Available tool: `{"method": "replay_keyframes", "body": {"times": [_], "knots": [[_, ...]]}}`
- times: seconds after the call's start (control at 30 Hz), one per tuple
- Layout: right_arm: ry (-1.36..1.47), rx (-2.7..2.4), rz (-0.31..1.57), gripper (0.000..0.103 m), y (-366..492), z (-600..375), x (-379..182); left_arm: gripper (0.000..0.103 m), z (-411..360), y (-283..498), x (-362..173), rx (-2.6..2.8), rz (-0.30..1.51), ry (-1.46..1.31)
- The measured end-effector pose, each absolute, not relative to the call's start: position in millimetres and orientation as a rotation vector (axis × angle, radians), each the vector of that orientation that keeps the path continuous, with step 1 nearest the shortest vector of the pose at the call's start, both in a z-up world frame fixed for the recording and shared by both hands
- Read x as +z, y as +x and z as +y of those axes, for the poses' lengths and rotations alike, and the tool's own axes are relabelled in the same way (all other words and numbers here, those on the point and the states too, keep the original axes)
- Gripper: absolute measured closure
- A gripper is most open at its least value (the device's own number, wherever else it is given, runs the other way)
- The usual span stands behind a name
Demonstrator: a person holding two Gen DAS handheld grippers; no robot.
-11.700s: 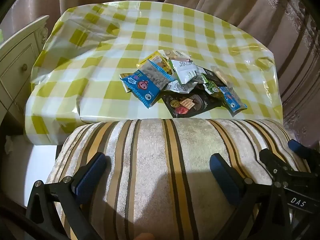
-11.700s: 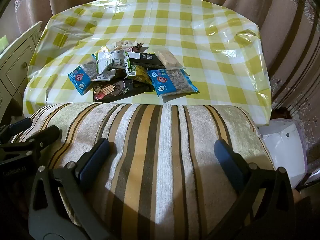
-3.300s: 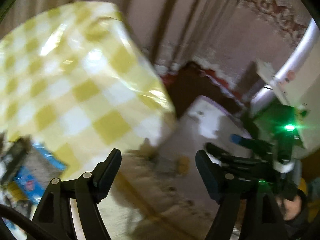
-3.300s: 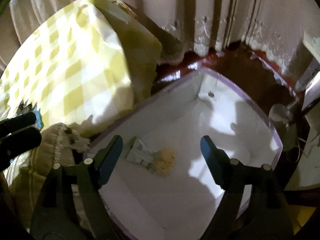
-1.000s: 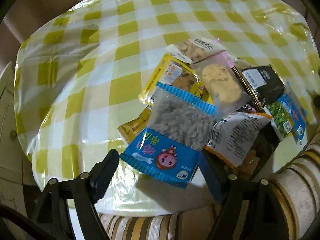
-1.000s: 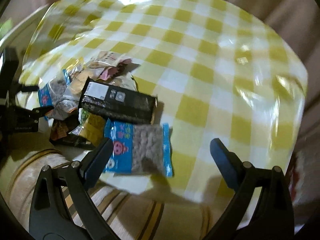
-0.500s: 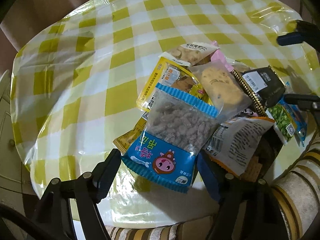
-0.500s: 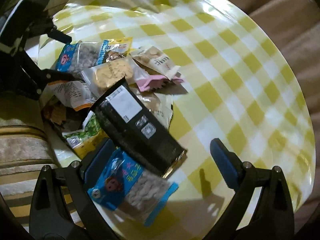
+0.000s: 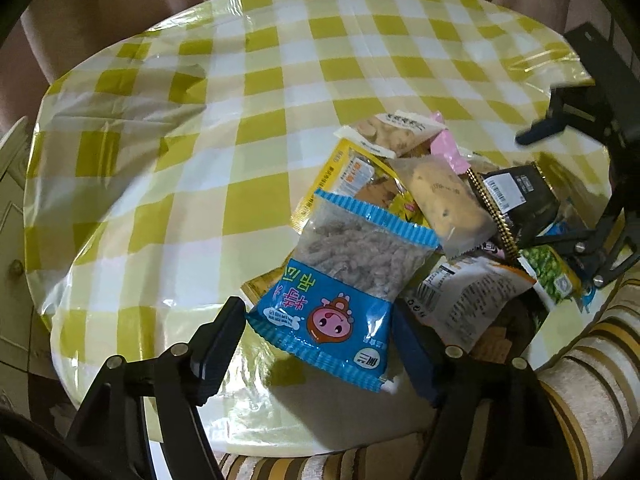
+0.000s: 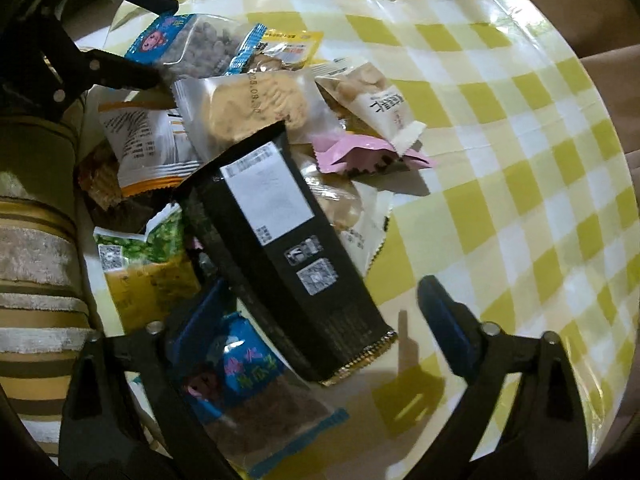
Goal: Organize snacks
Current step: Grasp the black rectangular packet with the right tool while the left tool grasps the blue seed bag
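A heap of snack packets lies on the yellow-checked table [image 9: 248, 80]. My left gripper [image 9: 316, 344] points down at a blue packet of brown sticks [image 9: 344, 292]. The packet's lower end sits between the jaws, which are closing, and the pads stand just off its edges. My right gripper [image 10: 320, 320] hangs over the heap's other side, jaws closing. Between them lie the end of a long black packet [image 10: 280, 240] and a second blue packet [image 10: 248, 372], neither pressed. Each view also shows the other gripper: the right gripper [image 9: 552, 184] and the left gripper [image 10: 148, 36].
The heap also holds a cookie in clear wrap [image 9: 440, 196], a yellow packet [image 9: 352, 172], a green pea packet [image 10: 148, 236], a pink wrapper [image 10: 360, 152] and a white biscuit packet [image 10: 372, 92]. A striped cushion [image 9: 580, 380] borders the table's near edge. Curtains hang behind.
My right gripper has rolled and dropped over the heap, so the black packet now lies between its narrowing jaws. The left gripper has stayed put, its jaws drawn in slightly around the blue packet.
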State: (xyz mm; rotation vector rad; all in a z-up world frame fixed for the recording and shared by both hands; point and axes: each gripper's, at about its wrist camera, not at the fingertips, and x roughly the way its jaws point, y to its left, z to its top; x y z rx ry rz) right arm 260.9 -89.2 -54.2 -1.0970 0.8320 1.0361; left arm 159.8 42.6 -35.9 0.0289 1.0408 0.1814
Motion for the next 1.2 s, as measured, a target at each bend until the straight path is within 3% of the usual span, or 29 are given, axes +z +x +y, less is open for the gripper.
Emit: {"method": "replay_keyframes", "body": {"times": [0.03,0.37,0.4,0.43,0.5,0.6,0.7,0.77,0.8,0.83,1.07,1.1,1.17,1.2], "knots": [[-1.065,1.056,0.859,0.03,262.7,-90.3,-54.1,0.03,43.6,159.0,-34.6,0.184,1.034,0.023],[-0.758,1.004,0.921,0.035,281.4,-113.3,-43.4,0.032,50.0,151.6,-23.9,0.19,0.977,-0.023],[-0.714,0.988,0.928,0.035,285.3,-117.5,-42.2,0.045,50.6,151.1,-23.3,0.191,0.975,-0.025],[-0.675,0.971,0.934,0.035,287.8,-121.4,-40.9,0.068,51.2,150.5,-22.4,0.194,0.974,-0.032],[-0.595,0.919,0.935,0.035,292.8,-130.8,-36.7,0.102,55.3,149.5,-21.8,0.189,0.974,-0.076],[-0.483,0.852,0.932,0.035,296.0,-142.3,-28.2,0.102,60.1,149.1,-24.9,0.173,0.989,-0.119],[-0.38,0.795,0.922,0.039,296.0,-153.9,-17.4,0.096,62.9,146.7,-23.5,0.139,0.979,-0.152],[-0.329,0.754,0.915,0.047,294.7,-162.0,-10.6,0.068,66.4,144.5,-21.4,0.129,0.969,-0.177],[-0.301,0.74,0.918,0.062,296.8,-164.1,-7.6,0.032,67.8,143.4,-19.3,0.129,0.958,-0.184],[-0.267,0.725,0.926,0.082,297.3,-169.1,-4.8,0.014,68.1,141.9,-15.5,0.128,0.935,-0.176],[-0.253,0.701,0.967,0.083,299.2,-182.8,-3.7,0.014,68.1,163.2,-19.4,0.024,0.946,0.042],[-0.267,0.704,0.977,0.075,299.6,-183.1,-5.5,0.014,68.4,167.3,-24.5,0.022,0.958,0.09],[-0.298,0.688,0.983,0.024,298.8,-186.8,-7.5,0.014,66.0,174.6,-31.0,-0.014,0.978,0.148],[-0.315,0.672,0.977,0.017,299.3,-186.9,-9.1,0.014,65.2,176.5,-33.3,-0.031,0.982,0.159]]}}
